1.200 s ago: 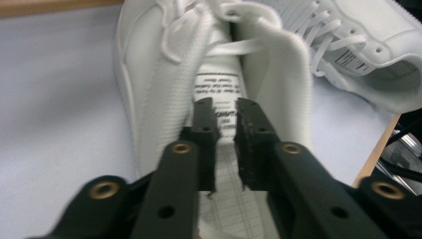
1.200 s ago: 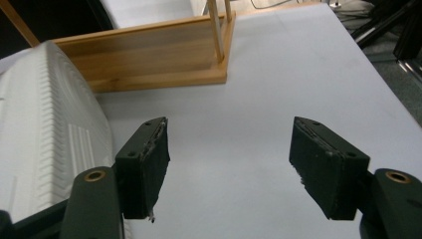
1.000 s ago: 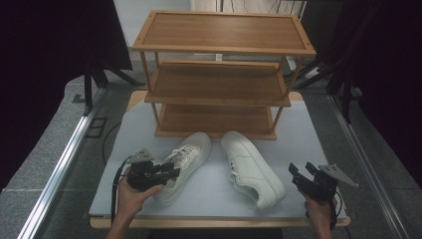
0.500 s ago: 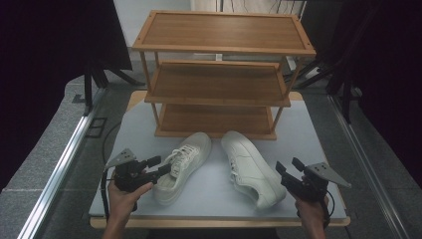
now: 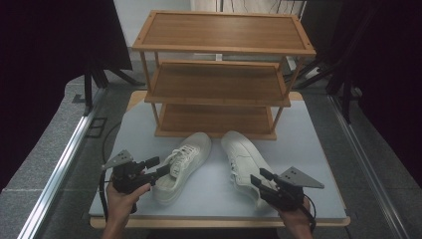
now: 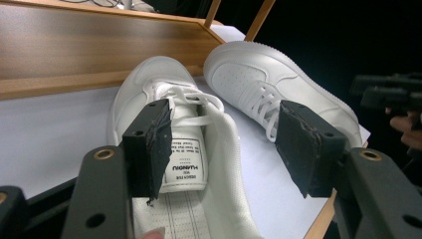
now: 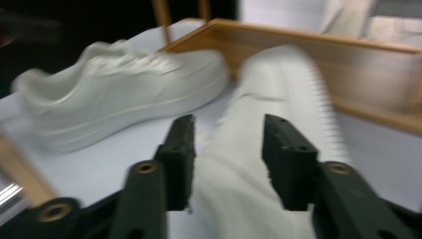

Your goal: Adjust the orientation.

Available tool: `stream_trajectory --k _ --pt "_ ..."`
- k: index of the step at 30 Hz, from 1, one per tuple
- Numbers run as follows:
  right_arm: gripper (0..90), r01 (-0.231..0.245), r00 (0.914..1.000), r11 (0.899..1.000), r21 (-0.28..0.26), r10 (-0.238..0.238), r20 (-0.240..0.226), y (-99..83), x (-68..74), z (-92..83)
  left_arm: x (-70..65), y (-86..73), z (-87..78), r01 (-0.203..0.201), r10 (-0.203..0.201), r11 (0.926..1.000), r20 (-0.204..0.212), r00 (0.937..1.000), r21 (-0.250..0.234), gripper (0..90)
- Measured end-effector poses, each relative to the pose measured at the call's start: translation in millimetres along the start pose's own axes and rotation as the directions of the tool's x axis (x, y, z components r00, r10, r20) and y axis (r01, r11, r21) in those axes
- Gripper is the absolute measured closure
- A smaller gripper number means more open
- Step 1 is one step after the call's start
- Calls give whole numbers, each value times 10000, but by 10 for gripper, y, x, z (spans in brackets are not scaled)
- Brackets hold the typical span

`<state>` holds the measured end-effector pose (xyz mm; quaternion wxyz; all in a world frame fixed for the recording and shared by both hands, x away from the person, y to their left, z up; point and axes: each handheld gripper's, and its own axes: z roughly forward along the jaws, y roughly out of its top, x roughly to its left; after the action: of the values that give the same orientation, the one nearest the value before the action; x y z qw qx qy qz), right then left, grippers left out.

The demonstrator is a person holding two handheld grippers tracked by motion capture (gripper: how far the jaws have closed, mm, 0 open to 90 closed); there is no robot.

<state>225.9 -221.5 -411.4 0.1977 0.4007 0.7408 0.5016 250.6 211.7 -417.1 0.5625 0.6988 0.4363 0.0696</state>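
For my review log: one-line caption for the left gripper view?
Open left gripper straddling the heel opening of the left white sneaker, the second sneaker alongside.

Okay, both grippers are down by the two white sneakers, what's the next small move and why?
Probably close the left gripper on the left sneaker: its open jaws already straddle the collar and tongue. The right gripper is open around the right sneaker, and that view is blurred.
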Motion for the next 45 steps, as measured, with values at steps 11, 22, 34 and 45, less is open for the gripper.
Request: stream_trajectory --k 11,22,34,45 --pt "863 812 9947 9779 1926 -674 -773 -267 181 270 18 37 85 330 -330 9994 135 9994 67 397" --pt "892 878 9960 9669 2395 -897 -31 -331 149 250 7 60 125 330 -335 9994 349 9988 137 398" --pt "891 467 9989 9823 1813 -477 15 -286 9 161 44 48 115 515 -519 9986 328 9981 130 398" --pt "892 -9 9994 9933 1154 -30 335 -206 -198 68 60 25 129 620 -627 9979 371 9973 191 399"
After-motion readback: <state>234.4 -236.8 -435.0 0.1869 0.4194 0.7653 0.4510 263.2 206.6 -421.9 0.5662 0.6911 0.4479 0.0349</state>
